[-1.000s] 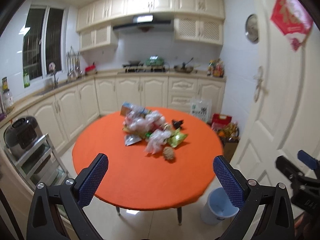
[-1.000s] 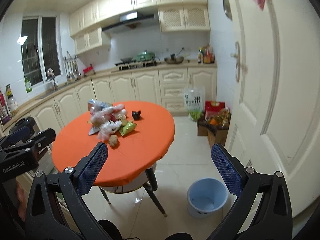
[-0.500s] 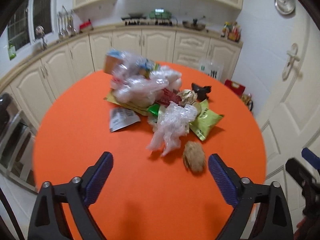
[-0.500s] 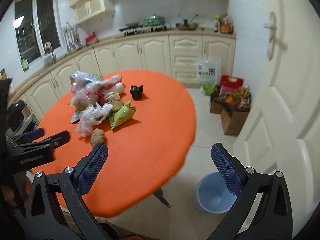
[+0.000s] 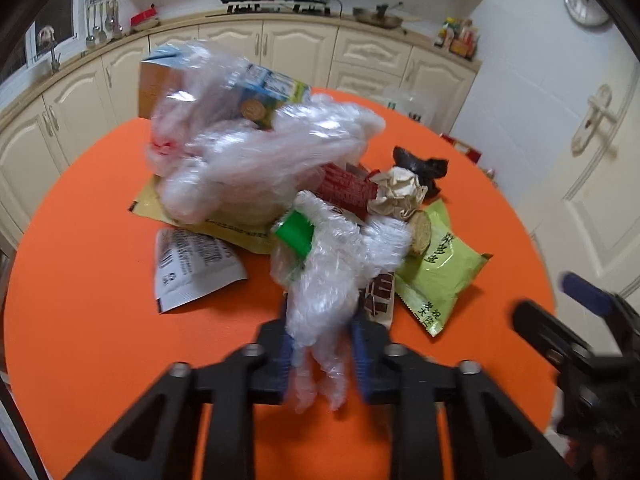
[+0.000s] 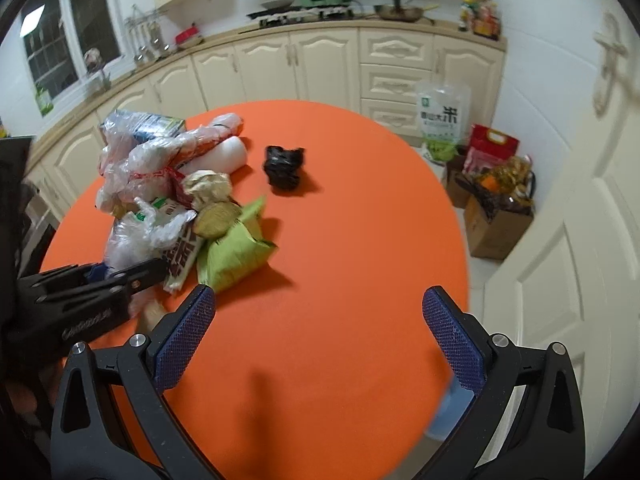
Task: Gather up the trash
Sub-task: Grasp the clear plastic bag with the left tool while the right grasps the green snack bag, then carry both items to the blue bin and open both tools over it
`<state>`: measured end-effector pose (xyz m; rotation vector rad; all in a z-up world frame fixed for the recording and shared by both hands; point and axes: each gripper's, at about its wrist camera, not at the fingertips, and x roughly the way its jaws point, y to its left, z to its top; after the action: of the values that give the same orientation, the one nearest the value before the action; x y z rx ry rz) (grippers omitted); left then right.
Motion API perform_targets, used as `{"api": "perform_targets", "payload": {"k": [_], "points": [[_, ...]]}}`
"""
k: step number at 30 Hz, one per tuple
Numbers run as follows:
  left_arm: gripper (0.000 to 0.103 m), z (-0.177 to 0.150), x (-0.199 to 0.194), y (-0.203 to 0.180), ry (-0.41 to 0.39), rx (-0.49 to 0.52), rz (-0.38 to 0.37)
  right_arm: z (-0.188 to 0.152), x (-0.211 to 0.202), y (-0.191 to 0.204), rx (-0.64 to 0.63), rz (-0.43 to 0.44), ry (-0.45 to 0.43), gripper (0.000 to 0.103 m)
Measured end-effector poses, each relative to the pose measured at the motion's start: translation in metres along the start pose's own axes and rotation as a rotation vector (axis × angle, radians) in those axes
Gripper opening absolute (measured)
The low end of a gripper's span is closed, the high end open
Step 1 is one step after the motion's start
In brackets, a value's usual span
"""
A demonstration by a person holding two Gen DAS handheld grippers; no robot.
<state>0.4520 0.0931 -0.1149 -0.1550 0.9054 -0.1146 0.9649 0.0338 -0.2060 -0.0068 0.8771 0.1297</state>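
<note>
A heap of trash lies on the round orange table (image 5: 100,300): clear plastic bags (image 5: 256,156), a blue box (image 5: 264,88), a green snack packet (image 5: 436,272), a white printed packet (image 5: 192,264), crumpled paper (image 5: 396,196) and a black crumpled bag (image 6: 284,168). My left gripper (image 5: 320,344) is shut on a crumpled clear plastic bag (image 5: 332,272) at the near side of the heap; it shows in the right wrist view (image 6: 100,280) too. My right gripper (image 6: 320,336) is open and empty over bare table, right of the heap.
Cream kitchen cabinets (image 6: 320,64) run behind the table. A door (image 6: 600,200) stands at the right. A rice bag (image 6: 442,120) and a cardboard box (image 6: 496,220) of goods stand on the floor. A light blue bin (image 6: 440,424) peeks past the table edge.
Both grippers moved in over the table. My left gripper went from open to shut on the clear plastic bag. The right gripper stayed open.
</note>
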Motion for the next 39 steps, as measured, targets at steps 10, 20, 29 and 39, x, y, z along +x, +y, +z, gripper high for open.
{"api": "perform_targets", "payload": {"k": [10,20,29,39], "points": [[0.015,-0.032,-0.056,0.033,-0.112,0.000,0.062,0.024,0.055,0.029,-0.064,0.135,0.097,0.055],[0.015,-0.048,-0.068,0.007,-0.122,0.020,0.061,0.009,0.032,0.011,-0.080,0.198,0.057,0.021],[0.015,-0.073,-0.089,-0.069,-0.131,0.138,-0.011,-0.029,-0.033,-0.051,0.041,0.249,-0.083,0.020],[0.015,-0.095,-0.055,-0.224,-0.036,0.360,-0.160,-0.102,-0.113,-0.167,0.177,0.004,-0.175,0.020]]}}
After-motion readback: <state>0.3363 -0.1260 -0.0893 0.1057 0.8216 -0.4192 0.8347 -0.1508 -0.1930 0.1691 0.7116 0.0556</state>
